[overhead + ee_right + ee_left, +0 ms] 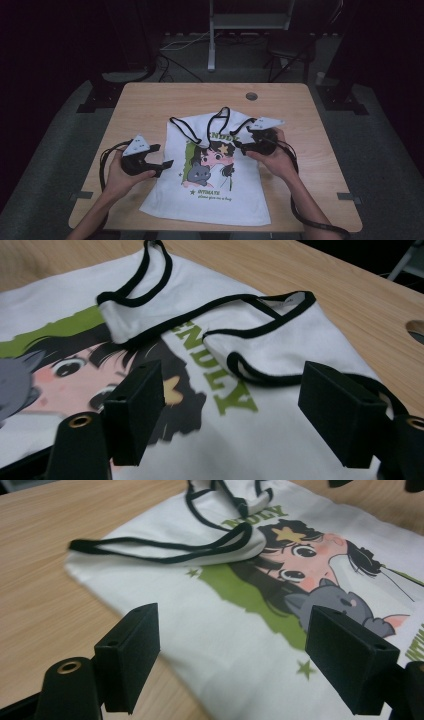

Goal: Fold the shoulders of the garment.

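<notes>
A white sleeveless top (215,197) with black trim and a cartoon print lies flat on the wooden table (150,100). Its black-edged straps (220,117) are folded down over the upper part of the print. My left gripper (162,156) hovers just off the top's left edge, pointing right, open with nothing between the jaws. In the left gripper view it (240,660) frames the top (200,610) and bare wood. My right gripper (241,136) is over the upper right of the top, pointing left, open and empty. In the right gripper view it (239,412) looks at the folded straps (260,340).
A round cable hole (251,96) sits in the table near its far edge, also seen as the hole (417,330) at the right gripper view's right side. A white stand leg (212,45) and dark equipment bases stand on the floor behind the table.
</notes>
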Demonstrator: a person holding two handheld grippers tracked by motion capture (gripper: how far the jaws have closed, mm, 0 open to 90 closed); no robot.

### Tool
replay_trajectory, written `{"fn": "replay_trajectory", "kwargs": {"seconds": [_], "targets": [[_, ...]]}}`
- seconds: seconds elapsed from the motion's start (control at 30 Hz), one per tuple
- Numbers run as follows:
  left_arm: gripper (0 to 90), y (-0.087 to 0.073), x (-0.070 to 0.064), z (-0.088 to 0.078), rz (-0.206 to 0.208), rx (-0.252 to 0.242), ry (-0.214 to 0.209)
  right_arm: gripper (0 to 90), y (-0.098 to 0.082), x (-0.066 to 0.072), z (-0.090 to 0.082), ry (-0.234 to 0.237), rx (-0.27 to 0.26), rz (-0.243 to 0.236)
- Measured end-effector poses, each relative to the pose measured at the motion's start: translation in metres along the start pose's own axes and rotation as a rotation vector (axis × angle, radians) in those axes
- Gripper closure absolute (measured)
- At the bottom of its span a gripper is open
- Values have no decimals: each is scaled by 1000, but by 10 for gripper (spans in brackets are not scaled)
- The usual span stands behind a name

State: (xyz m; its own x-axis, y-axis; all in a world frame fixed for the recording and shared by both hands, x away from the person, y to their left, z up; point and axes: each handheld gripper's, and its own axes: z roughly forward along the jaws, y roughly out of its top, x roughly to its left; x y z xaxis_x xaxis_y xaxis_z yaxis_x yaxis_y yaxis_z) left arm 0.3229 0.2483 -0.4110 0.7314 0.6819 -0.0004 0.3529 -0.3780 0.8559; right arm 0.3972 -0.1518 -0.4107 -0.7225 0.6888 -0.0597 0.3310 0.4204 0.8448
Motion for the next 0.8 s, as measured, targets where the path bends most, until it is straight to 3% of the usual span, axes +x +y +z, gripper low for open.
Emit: {"fn": "replay_trajectory", "kwargs": {"seconds": [0.07,0.33,0.4,0.53,0.8], "targets": [[216,-4,1,-5,-12,-12,8,285,4,-3,9,1,8,3],[216,-19,1,-22,-48,-35,36,424,12,-5,38,-2,67,-76],[216,-22,2,-24,-49,-31,40,531,11,-6,48,1,87,-96],[216,-26,3,-25,-58,-30,46,656,8,-2,56,16,108,-122],[216,-23,4,-22,-60,-35,45,822,3,0,58,20,103,-93]]}}
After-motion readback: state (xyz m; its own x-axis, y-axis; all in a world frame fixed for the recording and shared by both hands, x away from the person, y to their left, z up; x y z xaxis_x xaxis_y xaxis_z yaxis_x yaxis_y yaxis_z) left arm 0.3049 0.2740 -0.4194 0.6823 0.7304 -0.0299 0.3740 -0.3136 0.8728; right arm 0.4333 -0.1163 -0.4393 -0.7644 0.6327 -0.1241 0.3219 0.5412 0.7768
